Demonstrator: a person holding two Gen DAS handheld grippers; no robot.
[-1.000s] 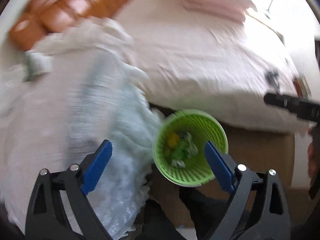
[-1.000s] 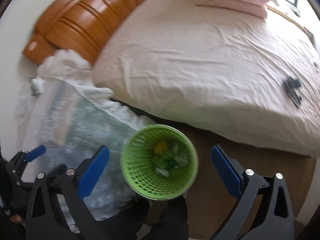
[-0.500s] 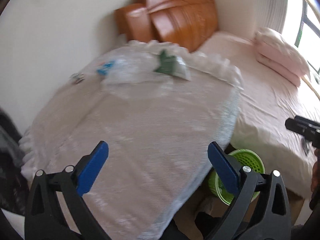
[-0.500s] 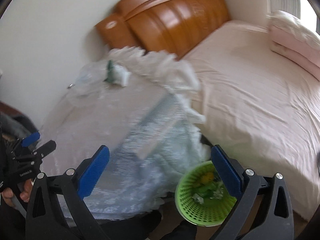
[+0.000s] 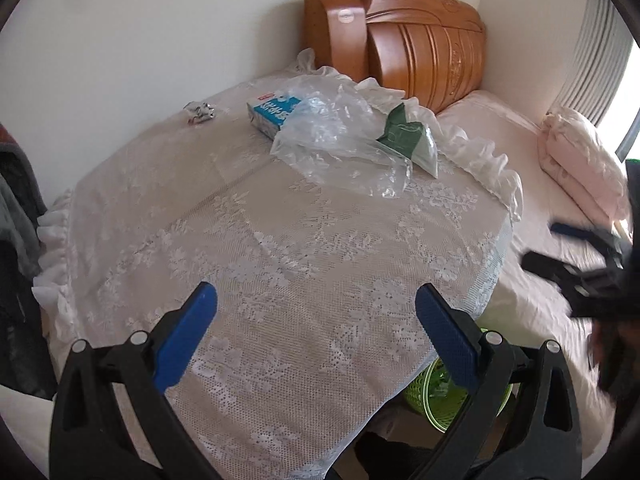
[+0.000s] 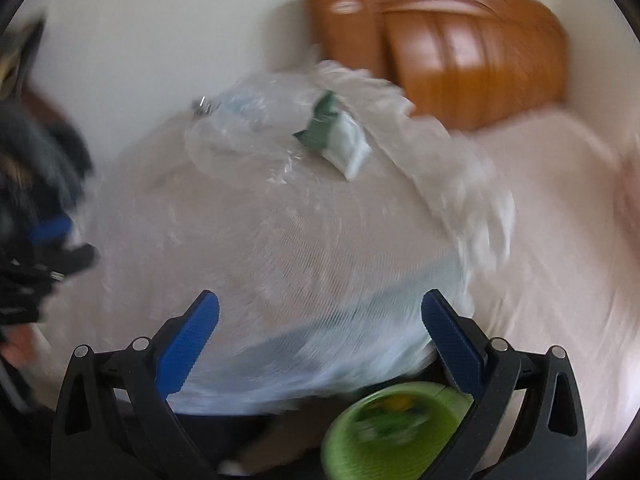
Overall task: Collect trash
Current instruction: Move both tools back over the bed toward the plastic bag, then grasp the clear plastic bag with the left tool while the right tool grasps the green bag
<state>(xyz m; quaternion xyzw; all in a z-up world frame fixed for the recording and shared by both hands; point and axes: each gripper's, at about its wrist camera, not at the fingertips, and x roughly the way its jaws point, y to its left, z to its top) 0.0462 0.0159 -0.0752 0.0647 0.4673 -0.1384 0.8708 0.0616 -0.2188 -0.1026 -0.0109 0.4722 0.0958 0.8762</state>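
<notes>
A lace-covered table point(image 5: 280, 264) holds trash at its far side: a crumpled clear plastic bag point(image 5: 340, 140), a blue and white carton point(image 5: 272, 110), a green and white packet point(image 5: 408, 136) and a small foil wad point(image 5: 200, 111). My left gripper point(image 5: 316, 332) is open and empty over the table's near part. My right gripper point(image 6: 320, 332) is open and empty; its view is blurred and shows the bag point(image 6: 248, 128) and packet point(image 6: 336, 140). A green mesh bin point(image 6: 396, 428) with trash inside stands on the floor by the table point(image 5: 448, 396).
A bed with pink sheets point(image 5: 532, 264) and folded pink bedding point(image 5: 580, 160) lies right of the table. A wooden headboard point(image 5: 420, 40) stands against the white wall. Dark clothing point(image 5: 16, 200) hangs at the left edge. The right gripper shows in the left wrist view point(image 5: 580, 264).
Both grippers have swung up and left from the green bin to face the table top. The trash on the table is now in plain view. Both stay open.
</notes>
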